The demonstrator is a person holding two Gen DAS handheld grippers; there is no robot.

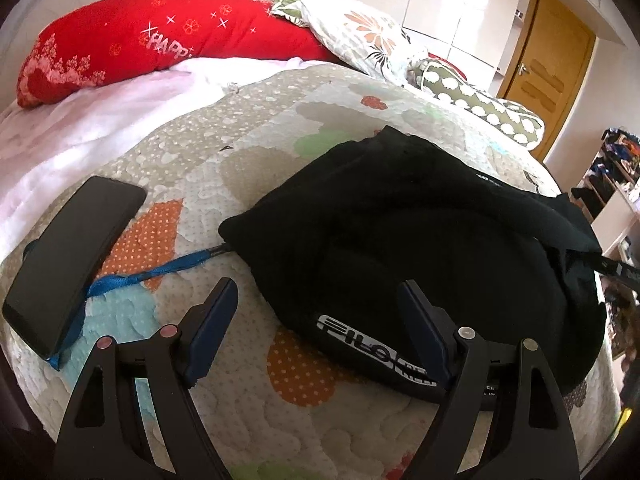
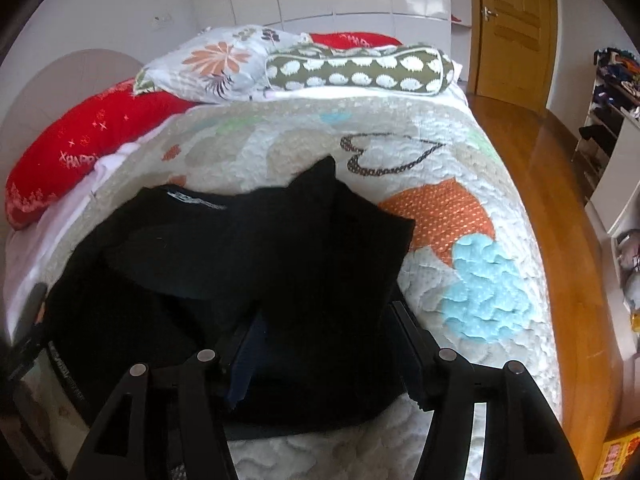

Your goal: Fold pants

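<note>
Black pants (image 1: 420,232) with a white logo lie folded in a heap on the quilted bed (image 1: 248,160). My left gripper (image 1: 316,320) is open, its jaws wide apart at the near left edge of the pants, the right finger (image 1: 424,336) over the logo. In the right wrist view the pants (image 2: 248,256) fill the lower middle. My right gripper (image 2: 324,336) is open, with black cloth lying between and over its fingers; the left finger (image 2: 248,360) is partly covered.
A black phone (image 1: 76,256) with a blue strap (image 1: 160,272) lies left of the pants. Red pillow (image 1: 140,40), floral pillow (image 2: 216,64) and green bolster (image 2: 360,68) sit at the bed head. Wooden floor (image 2: 540,184), door (image 2: 516,28) and shelves (image 2: 616,120) are on the right.
</note>
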